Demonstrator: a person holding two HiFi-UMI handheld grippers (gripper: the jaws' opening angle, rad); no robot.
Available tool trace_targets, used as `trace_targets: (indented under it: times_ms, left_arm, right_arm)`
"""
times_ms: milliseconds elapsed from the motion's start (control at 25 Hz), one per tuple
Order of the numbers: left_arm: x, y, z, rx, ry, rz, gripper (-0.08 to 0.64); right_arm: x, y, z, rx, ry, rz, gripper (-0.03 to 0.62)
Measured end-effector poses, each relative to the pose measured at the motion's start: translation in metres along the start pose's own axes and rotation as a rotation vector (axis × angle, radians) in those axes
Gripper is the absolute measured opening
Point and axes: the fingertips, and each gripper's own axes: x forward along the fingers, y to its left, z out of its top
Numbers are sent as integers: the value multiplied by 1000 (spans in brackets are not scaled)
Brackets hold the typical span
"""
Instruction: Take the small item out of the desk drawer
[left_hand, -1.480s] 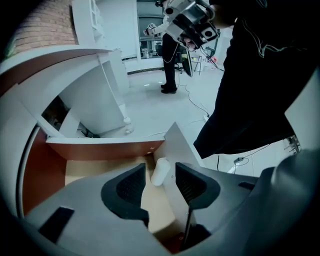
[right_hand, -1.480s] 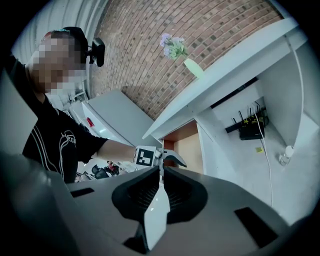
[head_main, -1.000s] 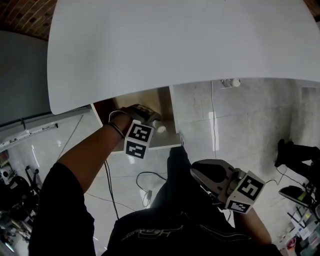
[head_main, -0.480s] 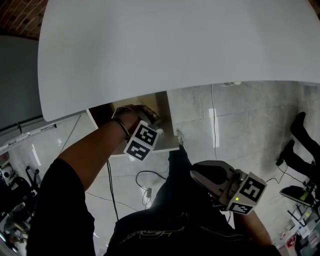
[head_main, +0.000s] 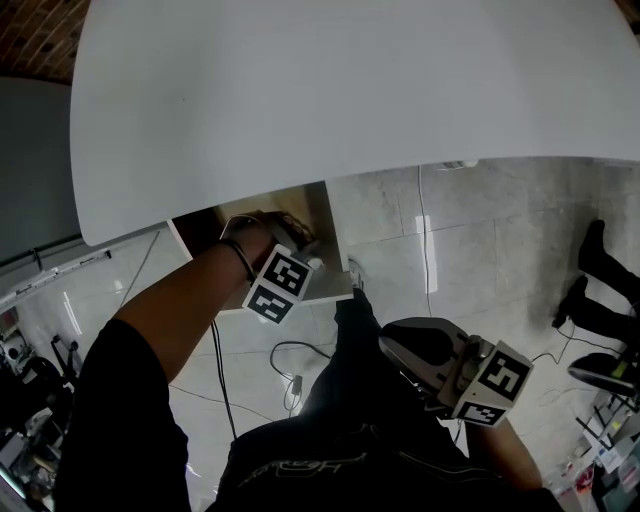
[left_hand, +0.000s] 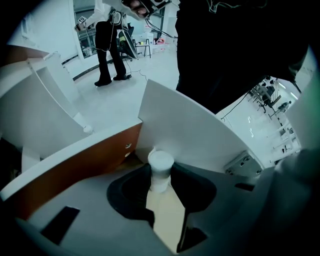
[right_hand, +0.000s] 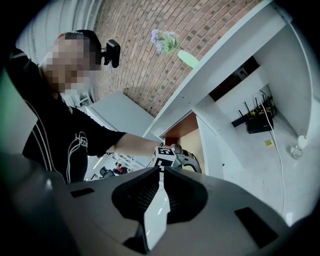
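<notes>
A small white capped item (left_hand: 160, 162) stands upright in the open desk drawer (head_main: 330, 283), under the white desk top (head_main: 350, 90). My left gripper (left_hand: 161, 174) reaches into the drawer and its jaws are closing on the item, with a dark pad at each side of its lower body. From the head view the same gripper (head_main: 310, 256) sits at the drawer's front right corner, and the item (head_main: 315, 263) shows only as a white speck. My right gripper (head_main: 392, 345) hangs by the person's lap, jaws together with nothing in them.
The drawer has an orange-brown side wall (left_hand: 85, 160) and a white front panel (left_hand: 195, 130). Cables and a plug (head_main: 292, 372) lie on the pale tiled floor. Another person's legs (head_main: 600, 290) stand at the right. A router (right_hand: 257, 122) is under the desk.
My left gripper has shifted slightly left and lower in the drawer. The right gripper has barely moved. The legs at the right have stepped to a new spot.
</notes>
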Motion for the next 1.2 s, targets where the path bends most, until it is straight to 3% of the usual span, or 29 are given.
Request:
trace_targets:
  times_ms: [520,640,800,1080,1200]
  left_arm:
    - [-31,7,11,-119,-15,111,137]
    - [-49,14,17,-169,-19,167,137]
    - [-83,21,28,-301,-47,276,137]
    - [-152,11,46,-587,-162,394,137]
    - [-185,0,53,-674,-210,450,137]
  right_arm:
    - [-17,17,6,-43,5,-5,55]
    - [-25,26,15,-76,4,-14,55]
    - [-35,45,26,-122,-15,-21,55]
    - [-46,90,40,-194,-40,-3,55]
    - [-49,113,48,-232,-55,2,55]
